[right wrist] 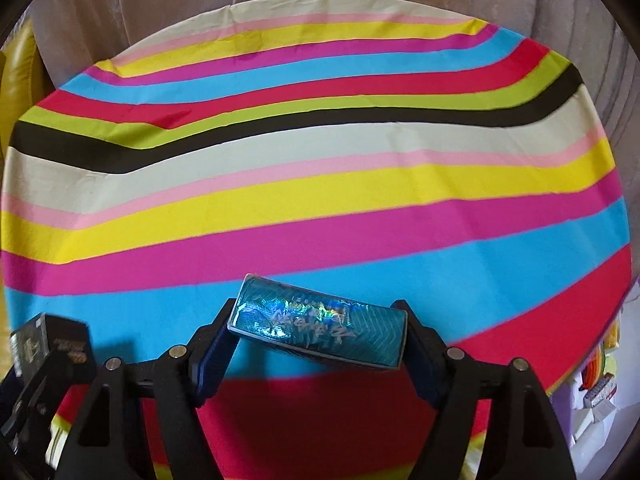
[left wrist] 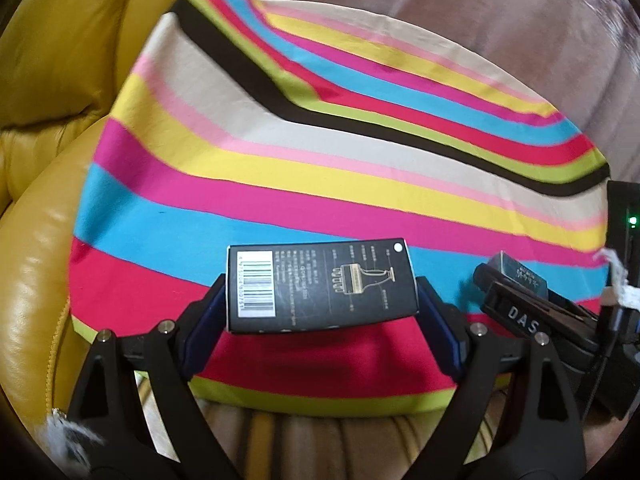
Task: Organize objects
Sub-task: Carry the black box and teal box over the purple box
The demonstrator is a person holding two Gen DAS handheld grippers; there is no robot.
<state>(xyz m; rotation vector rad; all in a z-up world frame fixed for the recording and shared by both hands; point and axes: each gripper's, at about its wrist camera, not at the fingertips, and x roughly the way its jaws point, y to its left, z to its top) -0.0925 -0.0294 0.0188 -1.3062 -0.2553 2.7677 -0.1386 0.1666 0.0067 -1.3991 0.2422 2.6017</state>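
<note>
A yellow leather seat (left wrist: 60, 120) stands left of the striped worktop (left wrist: 320, 168). Over the worktop's near edge, the left hand-held gripper (left wrist: 322, 312) clamps a black box (left wrist: 322, 284) by its ends, barcode side up. Just right of it, the right hand-held gripper (right wrist: 318, 340) clamps a shiny teal box (right wrist: 320, 320), tilted, above the blue and red stripes.
</note>
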